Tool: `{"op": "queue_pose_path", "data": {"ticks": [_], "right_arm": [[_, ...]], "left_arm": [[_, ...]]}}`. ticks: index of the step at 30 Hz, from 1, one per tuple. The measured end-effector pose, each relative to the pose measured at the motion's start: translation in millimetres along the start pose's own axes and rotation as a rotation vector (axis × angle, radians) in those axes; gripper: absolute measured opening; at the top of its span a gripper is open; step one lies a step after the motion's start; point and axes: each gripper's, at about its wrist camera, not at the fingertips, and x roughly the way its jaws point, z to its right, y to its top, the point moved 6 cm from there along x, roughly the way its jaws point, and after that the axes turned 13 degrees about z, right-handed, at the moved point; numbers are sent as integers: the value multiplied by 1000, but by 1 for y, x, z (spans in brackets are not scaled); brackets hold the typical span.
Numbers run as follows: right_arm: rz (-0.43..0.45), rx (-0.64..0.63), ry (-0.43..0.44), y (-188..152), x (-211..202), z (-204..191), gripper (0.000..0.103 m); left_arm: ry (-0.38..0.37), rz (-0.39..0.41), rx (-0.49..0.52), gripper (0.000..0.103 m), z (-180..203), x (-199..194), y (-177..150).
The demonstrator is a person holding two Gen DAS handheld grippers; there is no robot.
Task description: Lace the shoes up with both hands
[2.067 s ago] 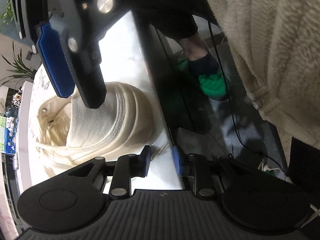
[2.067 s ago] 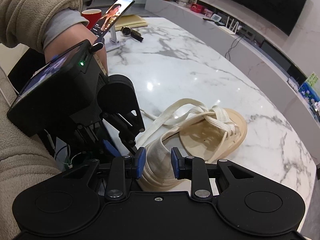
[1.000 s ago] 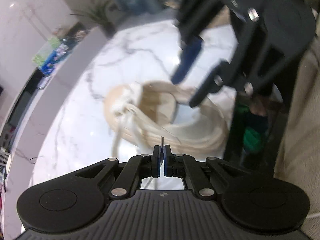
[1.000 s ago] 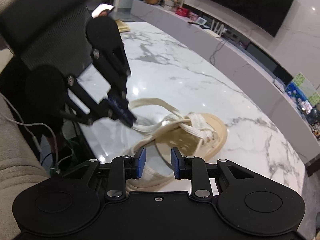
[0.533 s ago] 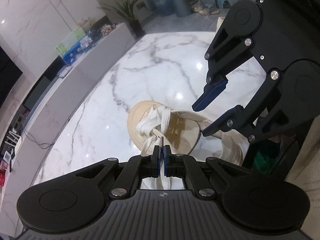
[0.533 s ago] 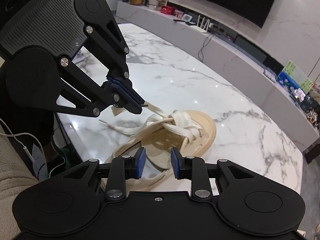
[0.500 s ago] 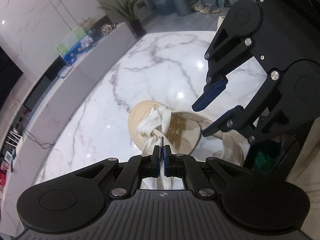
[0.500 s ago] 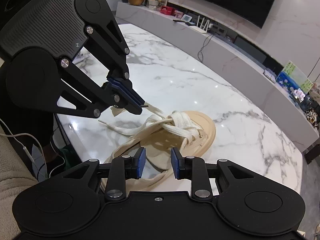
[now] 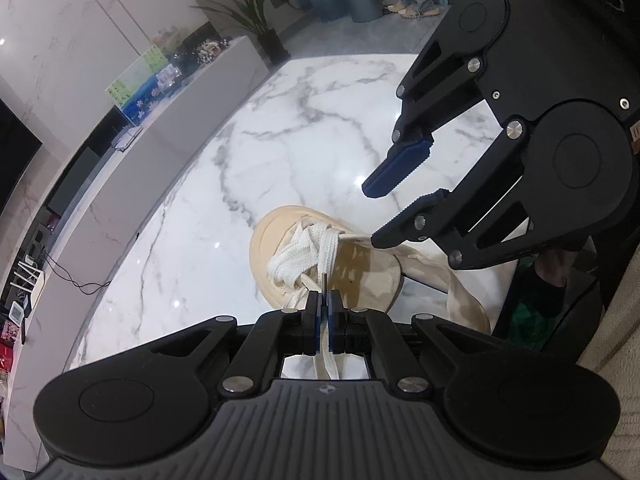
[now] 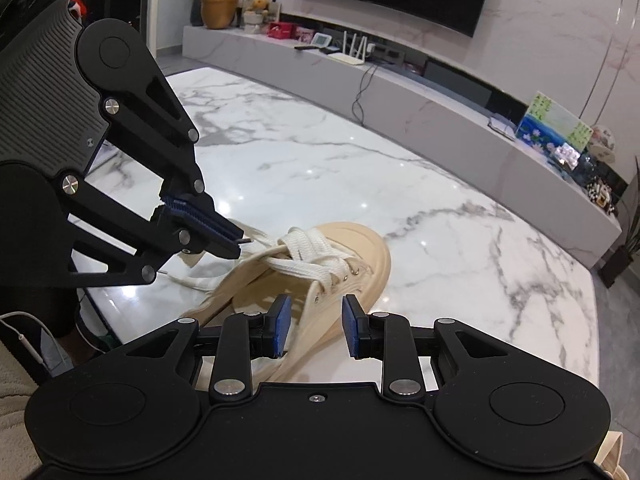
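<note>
A cream canvas shoe (image 9: 362,266) lies on the white marble table (image 9: 192,240), toe pointing away, in both wrist views. Its flat white lace (image 9: 316,248) crosses over the eyelets. My left gripper (image 9: 323,305) is shut on a strand of this lace, whose tip pokes up from the pads; the right wrist view has it (image 10: 237,243) just left of the crossed lace (image 10: 312,258). My right gripper (image 10: 312,326) hovers over the shoe's (image 10: 360,256) open side. Its jaws are opening and grip nothing, with only the shoe's side wall behind the gap. The left wrist view has it (image 9: 373,215) above the eyelet row.
A second loose lace end (image 10: 188,282) trails on the table by the near edge. Along the far wall runs a long low cabinet (image 10: 420,92) with small items. A person's fleece garment (image 9: 624,360) and the floor lie beyond the table's near edge.
Two seconds ago the left gripper was open beside the shoe's heel; since then it has shut on the lace and lifted it slightly. The right gripper has rolled and drifted over the shoe.
</note>
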Motion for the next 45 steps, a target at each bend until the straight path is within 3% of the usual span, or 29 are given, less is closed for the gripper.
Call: {"op": "queue_pose_path", "data": {"ticks": [6, 13, 29, 32, 36, 45], "right_arm": [[3, -7, -13, 0, 5, 7, 29], [6, -42, 47, 1, 6, 0, 29], [31, -26, 97, 4, 5, 3, 24], [60, -123, 156, 4, -3, -9, 23], [63, -260, 211, 3, -6, -23, 10], [68, -421, 262, 6, -8, -36, 9]], "left_arm": [[-10, -12, 13, 2, -1, 4, 1], [-18, -30, 25, 2, -3, 11, 0], [-55, -33, 89, 2, 6, 14, 7], [-67, -29, 143, 2, 11, 12, 6], [-104, -27, 243, 2, 21, 7, 4], [-152, -36, 375, 3, 31, 8, -6]]}}
